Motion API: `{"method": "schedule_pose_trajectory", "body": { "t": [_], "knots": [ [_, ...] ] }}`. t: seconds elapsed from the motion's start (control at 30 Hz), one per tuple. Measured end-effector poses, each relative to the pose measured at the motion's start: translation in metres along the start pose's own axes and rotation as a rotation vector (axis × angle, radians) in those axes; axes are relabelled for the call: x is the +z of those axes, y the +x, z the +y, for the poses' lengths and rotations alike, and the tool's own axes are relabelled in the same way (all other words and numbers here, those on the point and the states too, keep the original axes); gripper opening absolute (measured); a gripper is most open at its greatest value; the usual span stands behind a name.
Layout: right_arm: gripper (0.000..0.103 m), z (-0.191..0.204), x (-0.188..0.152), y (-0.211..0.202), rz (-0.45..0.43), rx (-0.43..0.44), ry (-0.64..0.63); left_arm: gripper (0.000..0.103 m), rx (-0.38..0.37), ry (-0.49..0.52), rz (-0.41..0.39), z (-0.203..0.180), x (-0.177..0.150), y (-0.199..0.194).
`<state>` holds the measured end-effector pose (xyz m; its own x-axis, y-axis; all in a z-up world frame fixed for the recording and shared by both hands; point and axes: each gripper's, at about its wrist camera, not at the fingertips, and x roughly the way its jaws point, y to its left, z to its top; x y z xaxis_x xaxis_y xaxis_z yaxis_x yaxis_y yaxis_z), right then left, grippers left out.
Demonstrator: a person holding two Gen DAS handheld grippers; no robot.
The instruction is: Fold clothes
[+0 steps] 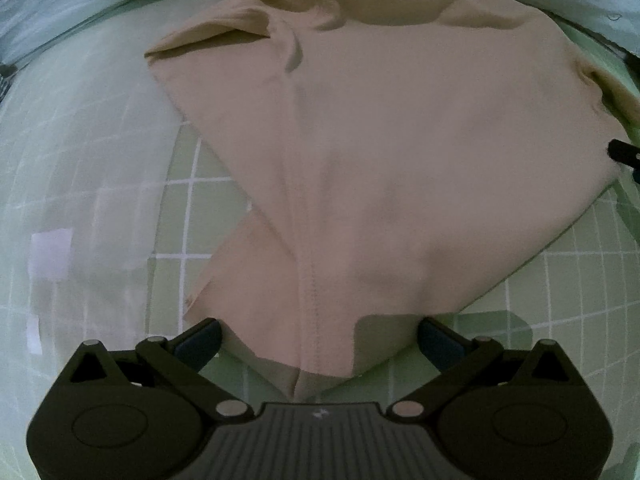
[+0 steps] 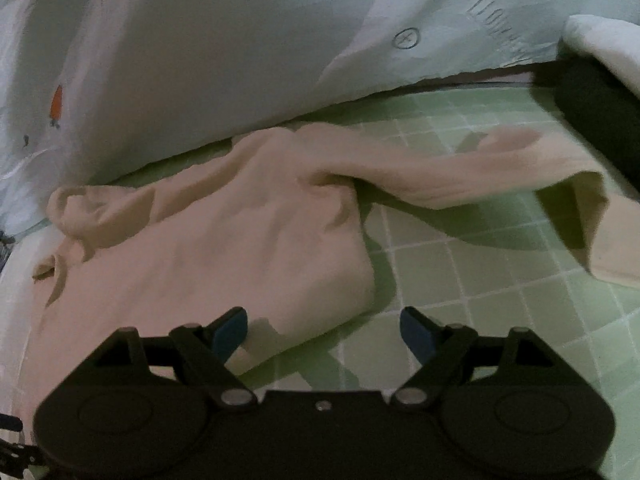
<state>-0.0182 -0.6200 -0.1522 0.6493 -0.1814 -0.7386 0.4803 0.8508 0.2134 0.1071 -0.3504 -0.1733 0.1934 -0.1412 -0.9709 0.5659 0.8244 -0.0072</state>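
Note:
A beige garment (image 1: 380,152) lies rumpled on a green gridded mat (image 1: 192,208). In the left wrist view its near corner with a stitched seam lies between my left gripper's (image 1: 318,340) wide-open blue-padded fingers. In the right wrist view the same garment (image 2: 224,240) lies to the left, one sleeve stretching right toward a dark object (image 2: 600,120). My right gripper (image 2: 324,332) is open, its left finger beside the garment's near corner, nothing gripped.
Pale blue-white bedding (image 2: 240,40) with printed marks runs along the far edge of the mat (image 2: 500,280). A glossy glare covers the mat's left side in the left wrist view. A black tool tip (image 1: 624,152) shows at the right edge.

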Motion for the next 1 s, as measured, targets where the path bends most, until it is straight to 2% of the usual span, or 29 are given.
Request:
{"method": "schedule_pose_trajectory", "body": {
  "t": [0.13,0.2,0.23,0.3,0.37,0.4,0.47,0.5,0.53,0.57,0.63,0.77,0.93,1.0],
  "knots": [
    [0.081,0.004,0.000,-0.001,-0.006,0.005,-0.022,0.103,-0.001,0.001,0.009,0.000,0.002,0.001],
    [0.060,0.006,0.000,-0.002,-0.009,0.008,-0.033,0.103,-0.001,0.002,0.013,0.000,0.003,0.001],
    [0.053,0.007,0.000,-0.003,-0.010,0.009,-0.038,0.103,-0.006,-0.003,0.001,0.000,0.002,-0.001],
    [0.020,0.008,0.001,-0.003,-0.013,0.012,-0.049,0.103,-0.017,-0.014,-0.027,0.001,-0.001,-0.005],
    [0.011,0.010,0.001,-0.004,-0.016,0.014,-0.060,0.099,-0.029,-0.025,-0.055,0.003,-0.003,-0.009],
    [0.008,0.011,0.001,-0.004,-0.018,0.015,-0.066,0.094,-0.034,-0.031,-0.069,0.003,-0.005,-0.011],
    [0.006,0.014,0.003,-0.011,-0.033,0.023,-0.071,0.074,-0.046,-0.041,-0.097,0.004,-0.007,-0.015],
    [0.005,0.016,0.005,-0.019,-0.047,0.030,-0.070,0.057,-0.051,-0.047,-0.111,0.005,-0.009,-0.017],
    [0.005,0.018,0.007,-0.027,-0.062,0.037,-0.070,0.045,-0.057,-0.052,-0.125,0.006,-0.010,-0.019],
    [0.005,0.020,0.009,-0.034,-0.077,0.045,-0.069,0.039,-0.063,-0.058,-0.138,0.006,-0.011,-0.021],
    [0.005,0.024,0.013,-0.049,-0.107,0.059,-0.067,0.014,-0.074,-0.081,-0.153,0.015,-0.010,-0.024],
    [0.004,0.038,0.028,-0.084,-0.185,0.086,-0.097,0.010,-0.165,-0.141,-0.232,0.038,-0.002,-0.052],
    [0.004,0.044,0.053,-0.056,-0.144,0.054,-0.071,0.010,-0.203,-0.164,-0.394,0.063,0.015,-0.098],
    [0.004,0.046,0.063,-0.043,-0.127,0.041,-0.059,0.010,-0.218,-0.215,-0.446,0.075,0.030,-0.099]
  ]
}}
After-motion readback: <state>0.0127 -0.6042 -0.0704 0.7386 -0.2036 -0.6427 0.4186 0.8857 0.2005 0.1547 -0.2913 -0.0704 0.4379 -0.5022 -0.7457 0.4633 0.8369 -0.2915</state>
